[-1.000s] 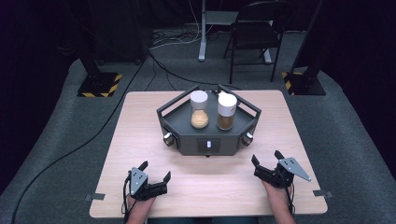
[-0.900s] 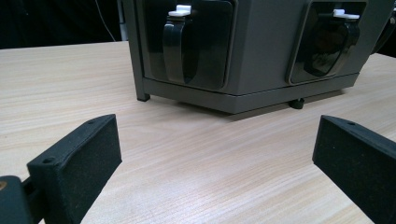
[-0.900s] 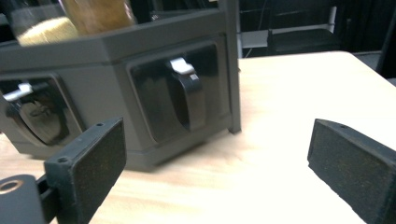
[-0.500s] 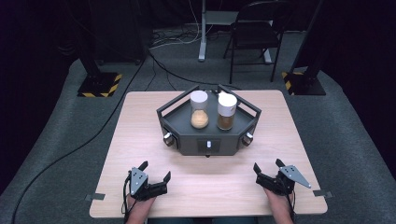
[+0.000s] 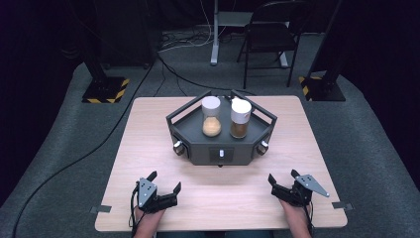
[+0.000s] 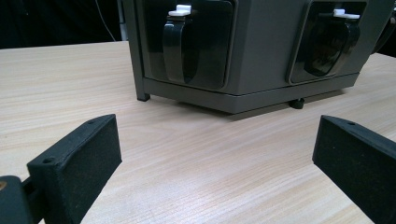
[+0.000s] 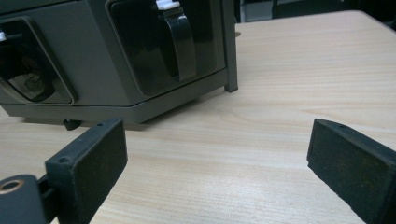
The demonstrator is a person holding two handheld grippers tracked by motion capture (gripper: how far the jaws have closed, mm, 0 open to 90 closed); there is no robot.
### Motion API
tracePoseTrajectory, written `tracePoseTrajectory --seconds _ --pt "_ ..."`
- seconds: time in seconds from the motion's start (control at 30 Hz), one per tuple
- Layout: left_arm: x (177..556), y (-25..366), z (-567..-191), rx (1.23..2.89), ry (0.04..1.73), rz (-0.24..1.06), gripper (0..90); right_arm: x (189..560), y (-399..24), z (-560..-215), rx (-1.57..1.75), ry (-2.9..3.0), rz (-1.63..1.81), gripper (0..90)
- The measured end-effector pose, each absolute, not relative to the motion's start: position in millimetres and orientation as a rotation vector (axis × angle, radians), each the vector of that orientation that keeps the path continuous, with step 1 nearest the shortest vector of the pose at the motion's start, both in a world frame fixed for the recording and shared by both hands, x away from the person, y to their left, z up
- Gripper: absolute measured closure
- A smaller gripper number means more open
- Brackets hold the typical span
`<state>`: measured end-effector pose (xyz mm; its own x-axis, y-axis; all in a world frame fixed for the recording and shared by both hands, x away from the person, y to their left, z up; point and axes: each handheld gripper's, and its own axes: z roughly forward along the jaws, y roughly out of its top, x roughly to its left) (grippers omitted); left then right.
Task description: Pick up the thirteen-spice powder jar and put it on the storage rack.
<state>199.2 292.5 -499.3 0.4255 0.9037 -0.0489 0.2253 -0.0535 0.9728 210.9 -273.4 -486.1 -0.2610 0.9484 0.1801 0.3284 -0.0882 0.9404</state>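
Observation:
A dark grey six-sided box (image 5: 198, 133) stands mid-table with a railed top. On it sit two white-lidded jars: the left jar (image 5: 211, 117) holds pale tan contents, the right jar (image 5: 240, 118) darker brown. My left gripper (image 5: 165, 181) rests open near the table's front left, nothing between its jaws. My right gripper (image 5: 283, 175) rests open at the front right, also bare. From the left gripper (image 6: 217, 158) the box front (image 6: 259, 56) shows two black levers (image 6: 180, 46) with white tips. From the right gripper (image 7: 219, 158) the box (image 7: 88, 51) shows a lever (image 7: 175, 42) too.
The box front carries two round knobs (image 5: 178, 147) and a small white switch (image 5: 221, 153). Bare wood lies between the grippers and the box. Tape marks (image 5: 342, 205) sit at the table's near corners. Behind the table stand a folding chair (image 5: 270, 34), stand bases and floor cables.
My right gripper has shifted a little toward the near edge of the table. The left gripper, the box and the jars have kept still.

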Motion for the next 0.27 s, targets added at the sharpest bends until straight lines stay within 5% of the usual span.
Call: tracePoseTrajectory --seconds 0.27 --pt "199.1 292.5 -499.4 1.555 1.028 0.756 0.5 216.5 -276.1 -481.7 1.431 1.637 1.365 4.1"
